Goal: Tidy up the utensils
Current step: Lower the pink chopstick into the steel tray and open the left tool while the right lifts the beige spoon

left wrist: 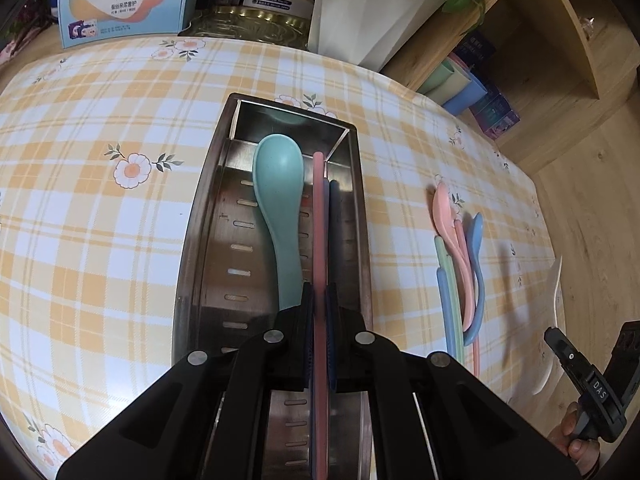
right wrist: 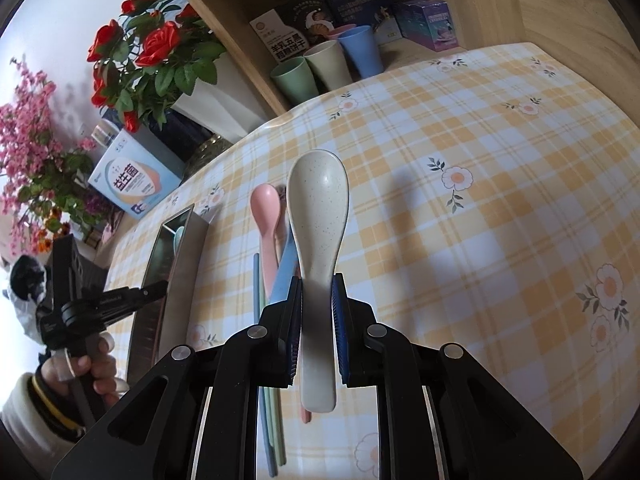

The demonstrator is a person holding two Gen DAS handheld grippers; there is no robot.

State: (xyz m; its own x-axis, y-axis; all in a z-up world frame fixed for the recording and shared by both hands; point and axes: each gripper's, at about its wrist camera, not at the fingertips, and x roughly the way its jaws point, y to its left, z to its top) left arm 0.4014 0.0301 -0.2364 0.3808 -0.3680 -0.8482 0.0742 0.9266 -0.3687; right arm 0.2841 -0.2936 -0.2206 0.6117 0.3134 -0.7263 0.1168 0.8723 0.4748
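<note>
Left gripper (left wrist: 320,300) pinches pink chopstick (left wrist: 319,220) over tray (left wrist: 192,240); right gripper (right wrist: 316,292) clamps cream spoon (right wrist: 318,208).

Two close downward wrist views, shared tray (left wrist: 200,208).

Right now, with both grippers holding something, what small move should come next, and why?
Probably lower the left gripper a little and open it. It is shut on a pink chopstick lined up lengthwise over the metal tray, beside the teal spoon already inside. The right gripper can wait with its white spoon.
</note>
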